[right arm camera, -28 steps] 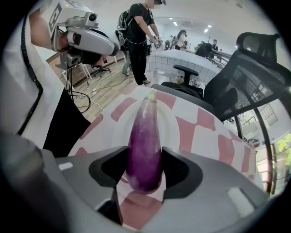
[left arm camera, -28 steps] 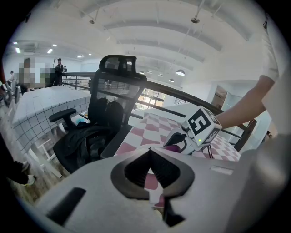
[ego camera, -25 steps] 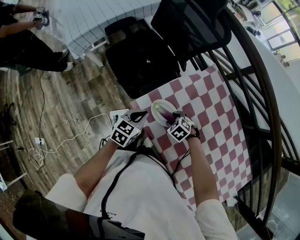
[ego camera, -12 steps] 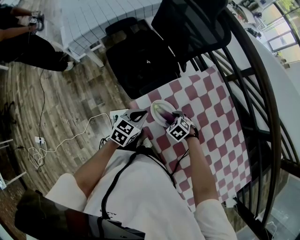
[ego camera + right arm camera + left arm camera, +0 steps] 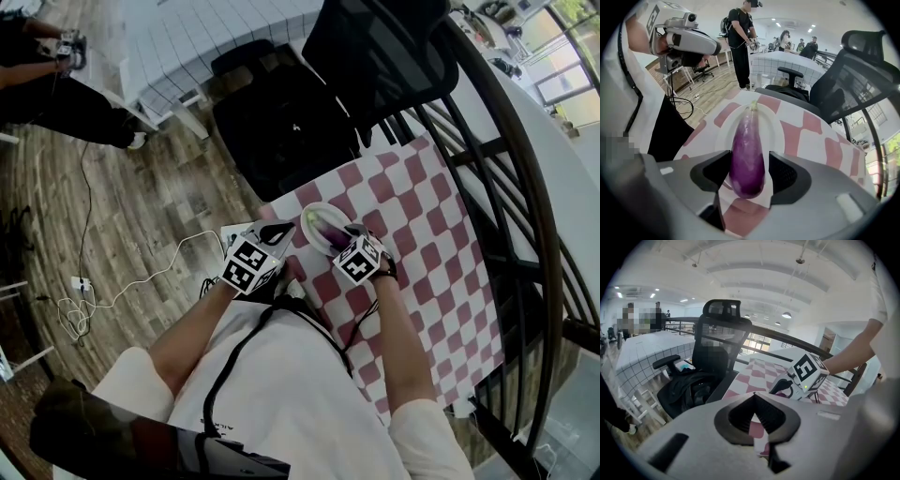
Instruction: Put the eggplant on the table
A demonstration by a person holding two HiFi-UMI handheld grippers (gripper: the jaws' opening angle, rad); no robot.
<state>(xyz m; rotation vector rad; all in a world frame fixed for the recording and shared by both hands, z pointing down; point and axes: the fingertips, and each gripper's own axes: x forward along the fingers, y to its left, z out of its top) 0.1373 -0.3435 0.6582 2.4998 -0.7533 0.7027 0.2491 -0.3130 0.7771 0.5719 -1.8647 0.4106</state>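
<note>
Right gripper view showed the right gripper (image 5: 749, 174) with its 2 jaws just opened wide. The purple eggplant (image 5: 747, 150) lay loose between them on a white plate (image 5: 724, 133) atop the checked table (image 5: 834, 154). The left gripper (image 5: 757, 417) hung near the table's edge, jaws together, holding nothing.
</note>
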